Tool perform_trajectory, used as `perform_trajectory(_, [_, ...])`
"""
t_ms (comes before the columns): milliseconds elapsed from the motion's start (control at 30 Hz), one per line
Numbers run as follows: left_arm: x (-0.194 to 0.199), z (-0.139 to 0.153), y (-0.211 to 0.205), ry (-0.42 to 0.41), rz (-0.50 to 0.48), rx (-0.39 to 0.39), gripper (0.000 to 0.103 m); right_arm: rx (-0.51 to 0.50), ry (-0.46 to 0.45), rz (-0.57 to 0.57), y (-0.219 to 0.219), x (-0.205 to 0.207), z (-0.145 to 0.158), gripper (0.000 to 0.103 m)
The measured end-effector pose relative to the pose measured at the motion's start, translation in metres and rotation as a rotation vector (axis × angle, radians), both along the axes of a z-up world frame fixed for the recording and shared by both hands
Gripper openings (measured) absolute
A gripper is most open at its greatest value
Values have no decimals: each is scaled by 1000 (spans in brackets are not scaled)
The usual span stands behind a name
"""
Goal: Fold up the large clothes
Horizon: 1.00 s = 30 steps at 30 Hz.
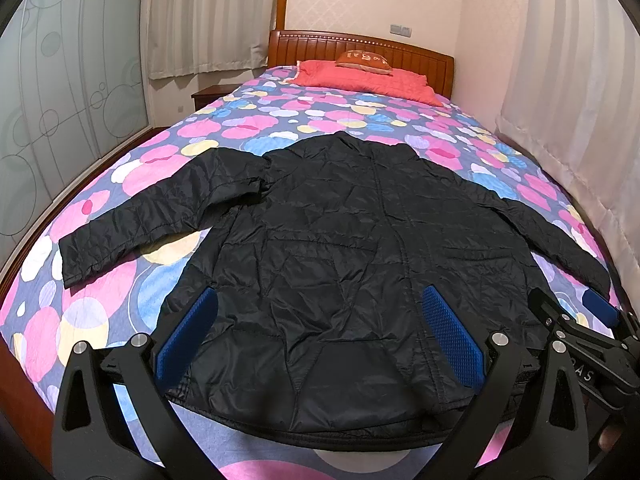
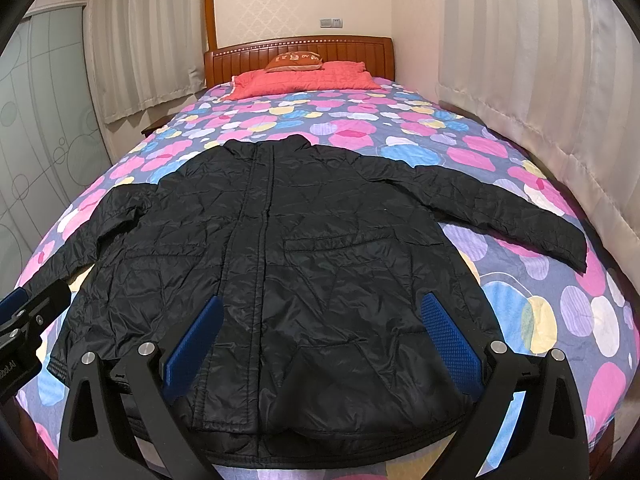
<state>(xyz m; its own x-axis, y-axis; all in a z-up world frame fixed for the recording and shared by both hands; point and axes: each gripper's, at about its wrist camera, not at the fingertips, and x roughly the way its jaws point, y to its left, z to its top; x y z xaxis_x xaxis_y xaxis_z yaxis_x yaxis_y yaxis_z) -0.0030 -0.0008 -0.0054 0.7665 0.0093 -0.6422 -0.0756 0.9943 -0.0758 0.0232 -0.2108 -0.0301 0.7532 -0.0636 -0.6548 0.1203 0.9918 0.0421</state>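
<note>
A black quilted jacket point(image 1: 340, 240) lies flat, front side up, on the bed, collar toward the headboard, both sleeves spread out to the sides. It also shows in the right wrist view point(image 2: 304, 248). My left gripper point(image 1: 320, 304) is open and empty, hovering over the jacket's lower left part near the hem. My right gripper point(image 2: 322, 308) is open and empty over the jacket's lower right part. The right gripper also shows at the right edge of the left wrist view point(image 1: 580, 320). The left gripper shows at the left edge of the right wrist view point(image 2: 24, 316).
The bed has a bedspread point(image 1: 248, 124) with pink, blue and yellow circles. A red quilt point(image 1: 360, 80) and an orange pillow point(image 1: 364, 59) lie by the wooden headboard point(image 1: 400, 52). Curtains point(image 2: 520, 60) hang on both sides. A glass wardrobe door point(image 1: 60, 100) stands at left.
</note>
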Motion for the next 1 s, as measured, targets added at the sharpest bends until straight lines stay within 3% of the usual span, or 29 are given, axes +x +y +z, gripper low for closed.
perform_trajectory(1000, [-1,-5,13,11,6,0,101,-3,4,1,4,3,-4,98])
